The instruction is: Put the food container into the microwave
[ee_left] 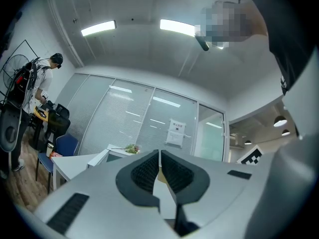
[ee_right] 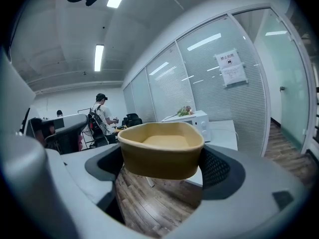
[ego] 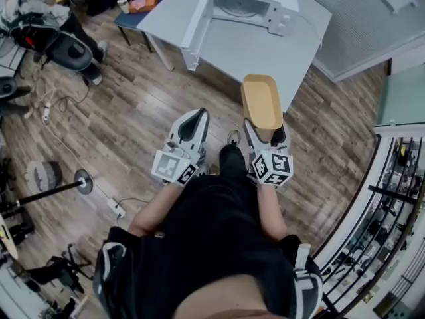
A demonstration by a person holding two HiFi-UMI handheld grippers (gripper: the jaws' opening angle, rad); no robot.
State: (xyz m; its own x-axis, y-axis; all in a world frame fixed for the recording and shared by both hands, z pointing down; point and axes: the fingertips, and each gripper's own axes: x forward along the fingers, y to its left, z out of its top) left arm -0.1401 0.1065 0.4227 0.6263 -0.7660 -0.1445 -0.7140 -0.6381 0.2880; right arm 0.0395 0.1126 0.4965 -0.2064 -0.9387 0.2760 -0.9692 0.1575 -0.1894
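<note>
A tan, empty food container (ego: 261, 101) is held out ahead of me over the wooden floor, my right gripper (ego: 264, 135) shut on its near end. In the right gripper view the container (ee_right: 160, 149) sits squeezed between the dark pads (ee_right: 218, 169). The white microwave (ego: 242, 10) stands on the white table (ego: 259, 48) ahead, its door (ego: 196, 28) swung open to the left; it also shows far off as the microwave (ee_right: 195, 121). My left gripper (ego: 195, 120) is shut with nothing in it, its pads (ee_left: 148, 172) pressed together, pointing upward.
A person (ee_right: 101, 118) stands by desks at the back left; another sits at the head view's top left by a blue chair (ego: 138, 12). A fan stand and cables (ego: 80, 183) lie on the floor at left. Shelving (ego: 388, 211) runs along the right.
</note>
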